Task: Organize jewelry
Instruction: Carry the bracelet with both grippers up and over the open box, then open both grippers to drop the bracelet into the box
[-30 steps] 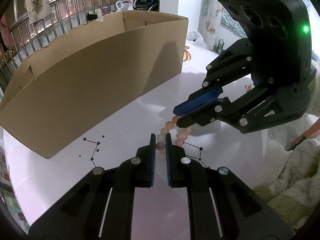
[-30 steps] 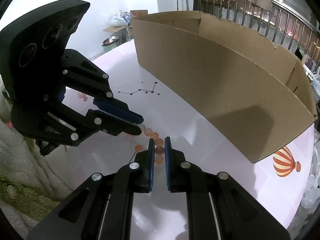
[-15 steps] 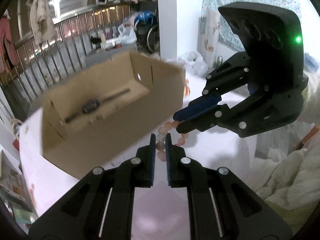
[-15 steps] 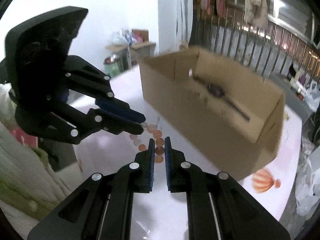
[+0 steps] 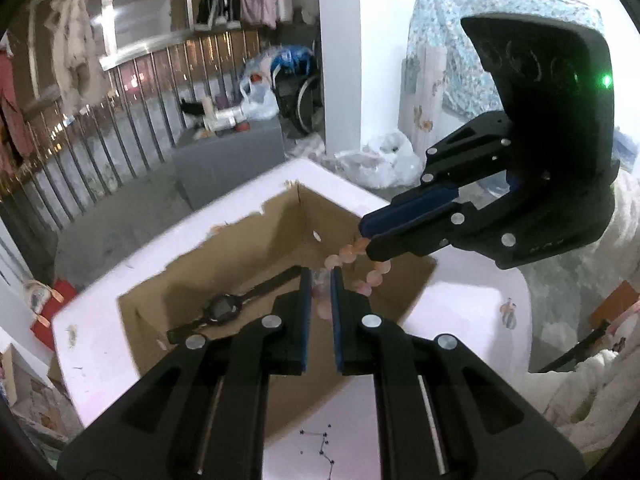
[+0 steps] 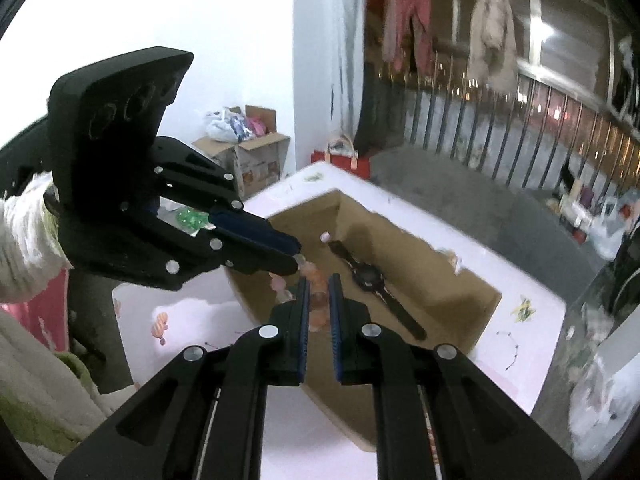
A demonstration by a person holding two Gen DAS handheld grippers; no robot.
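Observation:
Both grippers hold one pink bead bracelet (image 5: 374, 278) in the air above the open cardboard box (image 5: 160, 280). My left gripper (image 5: 319, 276) is shut on one side of the bracelet. My right gripper (image 5: 366, 238) is shut on the other side. In the right wrist view the bracelet (image 6: 318, 296) sits between the right gripper's (image 6: 318, 280) blue pads, and the left gripper (image 6: 296, 256) pinches its far end. A black wristwatch (image 5: 224, 308) lies flat on the box floor; it also shows in the right wrist view (image 6: 370, 276).
The box (image 6: 460, 280) stands on a pink-white table (image 5: 472, 312) with printed constellations (image 5: 320, 444). Metal railings (image 5: 120, 128), hanging clothes and floor clutter lie beyond the table. A fluffy white sleeve (image 5: 600, 380) is at the right.
Both grippers have lifted the bracelet off the table and carried it up over the box. The box interior and the watch have come into view from above.

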